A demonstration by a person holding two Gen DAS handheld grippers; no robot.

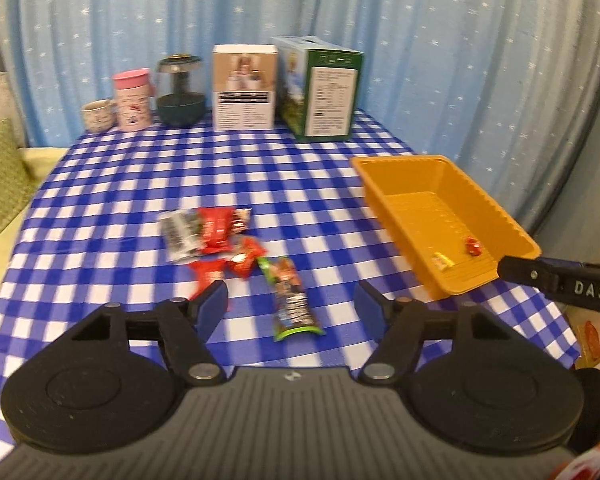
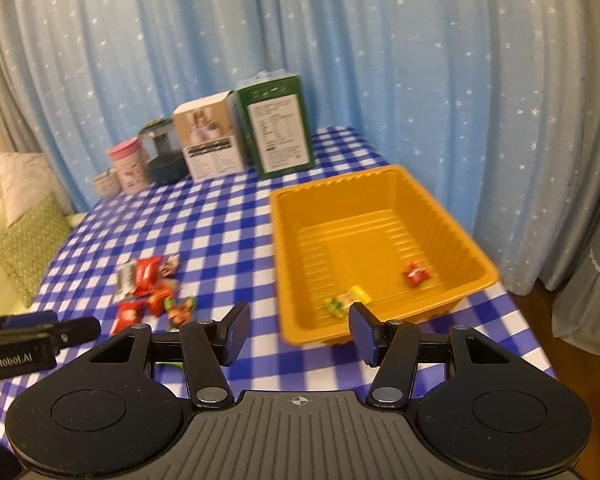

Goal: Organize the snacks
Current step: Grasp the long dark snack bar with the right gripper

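Hovering spread, empty: left gripper (image 1: 290, 304) nearer green snack bar (image 1: 294, 300), long axis along fingers; right gripper (image 2: 298, 334) spread, empty, facing yellow tray (image 2: 380, 184).

I am holding the left gripper (image 1: 290, 300) tilted downward, its 2 jaws standing apart with nothing between them. The right gripper (image 2: 298, 334) is pointing downward too, jaws apart and empty, just beside the left one.
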